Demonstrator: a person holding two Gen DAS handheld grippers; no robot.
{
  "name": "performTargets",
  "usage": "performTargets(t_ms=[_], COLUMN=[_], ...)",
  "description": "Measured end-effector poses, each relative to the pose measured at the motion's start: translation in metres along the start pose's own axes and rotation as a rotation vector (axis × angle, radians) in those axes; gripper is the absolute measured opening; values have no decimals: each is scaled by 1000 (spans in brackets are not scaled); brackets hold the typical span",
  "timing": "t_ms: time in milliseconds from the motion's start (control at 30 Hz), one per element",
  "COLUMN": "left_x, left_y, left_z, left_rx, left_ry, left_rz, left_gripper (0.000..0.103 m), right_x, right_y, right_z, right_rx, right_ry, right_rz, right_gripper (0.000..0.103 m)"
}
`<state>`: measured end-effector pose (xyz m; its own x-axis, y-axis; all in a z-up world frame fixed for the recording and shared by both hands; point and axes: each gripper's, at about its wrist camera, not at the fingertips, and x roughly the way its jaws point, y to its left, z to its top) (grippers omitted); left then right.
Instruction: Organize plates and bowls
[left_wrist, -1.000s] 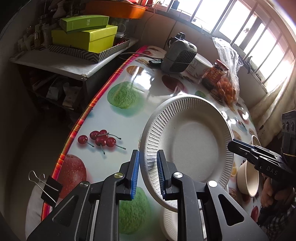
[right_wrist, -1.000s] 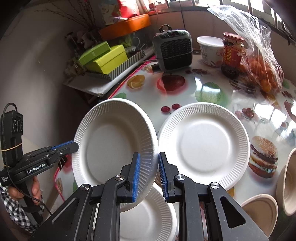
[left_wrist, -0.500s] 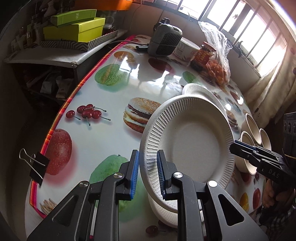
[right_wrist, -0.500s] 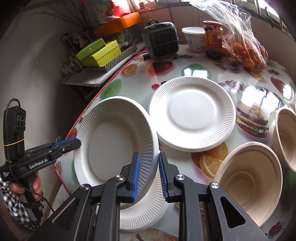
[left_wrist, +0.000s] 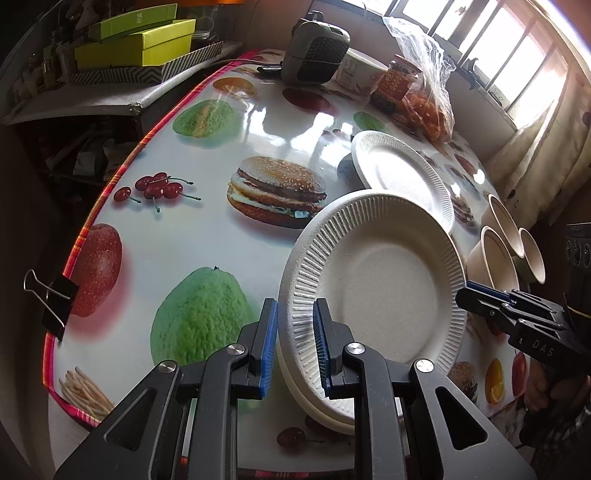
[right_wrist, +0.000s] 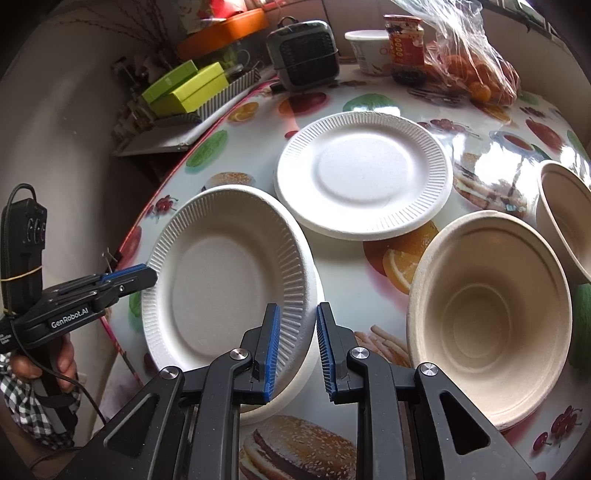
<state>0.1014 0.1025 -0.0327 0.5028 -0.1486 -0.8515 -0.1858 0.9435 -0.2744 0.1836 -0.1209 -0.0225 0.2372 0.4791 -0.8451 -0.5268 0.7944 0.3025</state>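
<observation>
Bench (right_wrist: 362, 273) work looks part done: one plate (right_wrist: 364, 173) lies alone, bowls (right_wrist: 491, 317) sit unstacked. Tilted top plate (left_wrist: 373, 288) rests on another plate; left tool (left_wrist: 293, 345) and right tool (right_wrist: 297, 350) straddle its rim, slightly spread.

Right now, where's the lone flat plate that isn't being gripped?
The lone plate lies flat mid-table in the right wrist view, just beyond the gripped plate, left of the tan bowl and short of the grey heater.
</observation>
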Motion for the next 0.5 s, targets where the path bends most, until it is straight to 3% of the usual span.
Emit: performTargets(t_ms=[500], left_x=[7], left_y=[-2], left_z=[-7], left_rx=[5], left_ry=[29], left_rz=[18], left_gripper=[19], right_x=[6], right_y=[1], right_z=[-9], right_rx=[-9], right_ry=[22], right_rz=[-8], right_gripper=[22])
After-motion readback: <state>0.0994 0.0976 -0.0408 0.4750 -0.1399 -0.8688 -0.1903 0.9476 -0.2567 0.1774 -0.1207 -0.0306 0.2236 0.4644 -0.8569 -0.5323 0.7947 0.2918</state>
